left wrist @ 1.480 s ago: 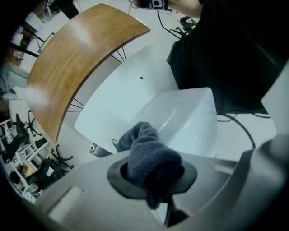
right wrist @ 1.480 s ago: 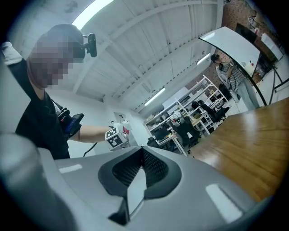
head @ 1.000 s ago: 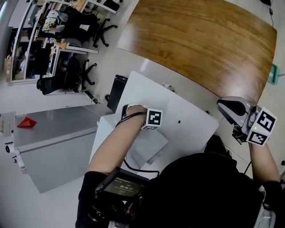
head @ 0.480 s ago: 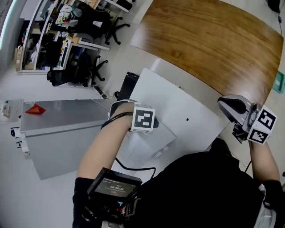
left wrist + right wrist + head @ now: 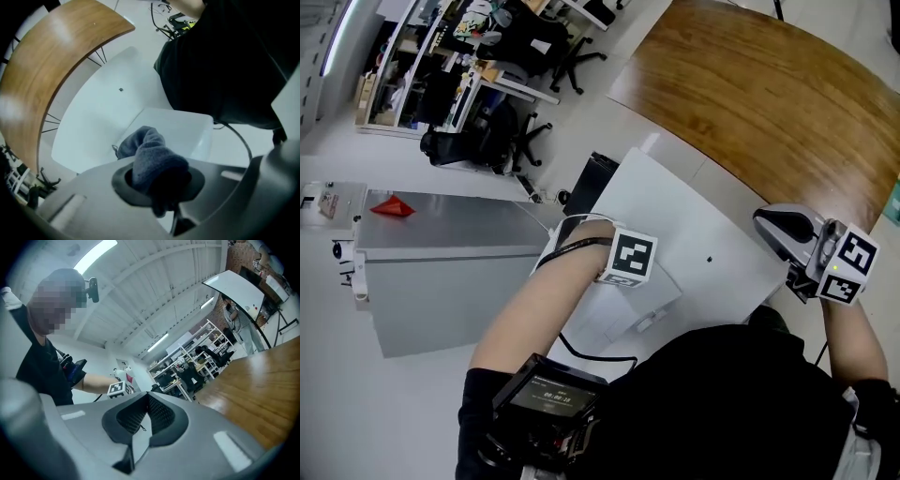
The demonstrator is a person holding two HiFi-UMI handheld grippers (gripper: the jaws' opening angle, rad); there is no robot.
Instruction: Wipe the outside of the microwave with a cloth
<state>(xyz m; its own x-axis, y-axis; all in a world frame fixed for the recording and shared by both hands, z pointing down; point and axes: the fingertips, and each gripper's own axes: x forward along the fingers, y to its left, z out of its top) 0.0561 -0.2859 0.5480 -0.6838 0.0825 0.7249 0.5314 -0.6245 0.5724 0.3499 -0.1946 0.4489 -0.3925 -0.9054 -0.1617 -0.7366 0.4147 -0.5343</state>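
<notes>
Cloth (image 5: 149, 157) is bunched tight between the jaws of my left gripper (image 5: 157, 183). It is a grey-blue wad sticking out past the tips toward the microwave (image 5: 185, 129), the white box with a rounded corner just beyond it. My right gripper (image 5: 146, 401) hangs well apart from the microwave, on the side of the wooden table (image 5: 769, 103), with its jaws together on nothing.

To wipe well, I judge I should lead with the soft wad so only fabric meets the casing, never the hard tips. I should draw long overlapping strokes from one edge of the panel to the other. The box may slide on the white table (image 5: 694, 216) under pressure, so bracing the far side of the microwave with the idle gripper seems wise.

From the head view, my forearm and the marker cube cover the cloth, so I cannot tell whether it touches the microwave or hovers just off it. The wad hides my left jaw tips. I also cannot say which face lies under it. No door or controls show, and my dark shirt cuts off the microwave's near end.
</notes>
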